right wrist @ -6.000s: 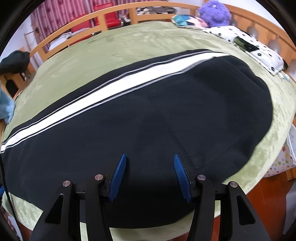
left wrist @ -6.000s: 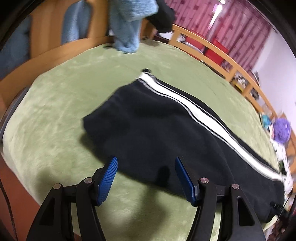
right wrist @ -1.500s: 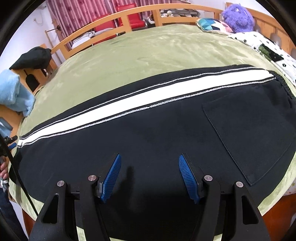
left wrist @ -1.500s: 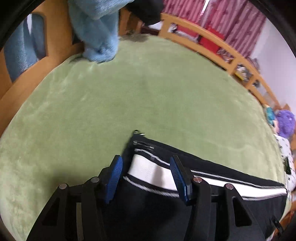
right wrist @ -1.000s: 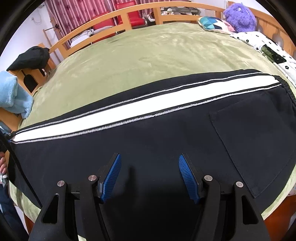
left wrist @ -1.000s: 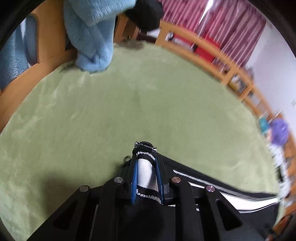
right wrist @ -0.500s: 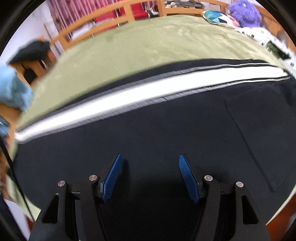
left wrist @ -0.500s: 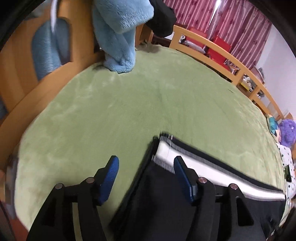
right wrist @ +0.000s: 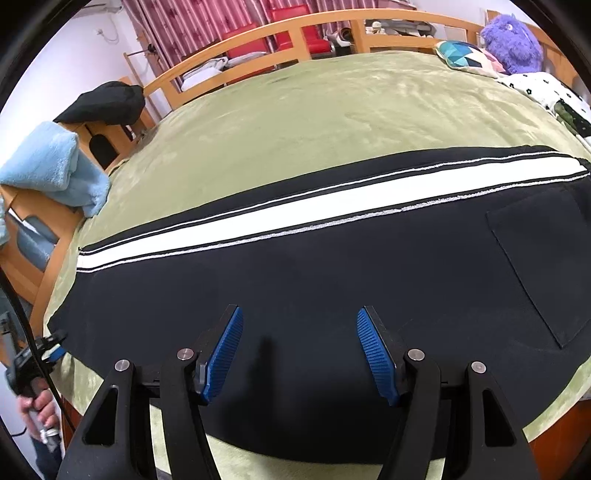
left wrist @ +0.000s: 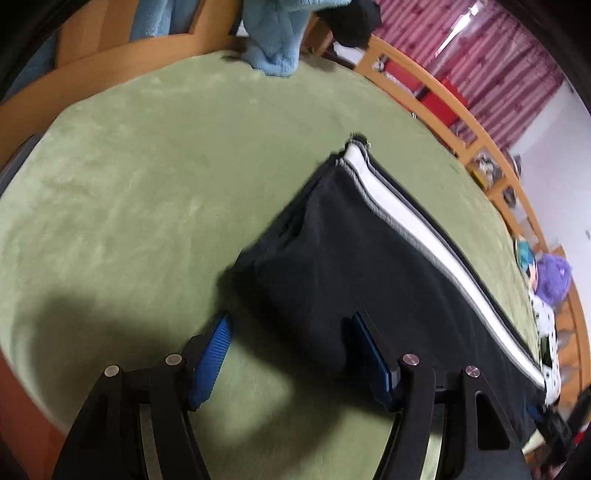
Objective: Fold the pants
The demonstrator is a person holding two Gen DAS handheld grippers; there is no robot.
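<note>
Black fleece pants with a white side stripe: laid flat and lengthwise across the green plush bed cover, stripe on the far side, patch pocket up at the right end. Leg cuff at the left end, lying flat on the cover.

Left tongs: blue ribbed pads apart and opening, nothing clamped; hovering over the near corner of the leg end, right pad above black cloth, left pad above bare cover. Contact with the cloth not determinable.

Right tongs: pads apart, nothing clamped; positioned above the middle of the black cloth near its front edge.

Light blue fluffy blanket draped over the wooden bed frame beyond the leg end. Purple plush toy near the pillows at the far right. Hand gripping the other handle visible at lower left of the right view.
</note>
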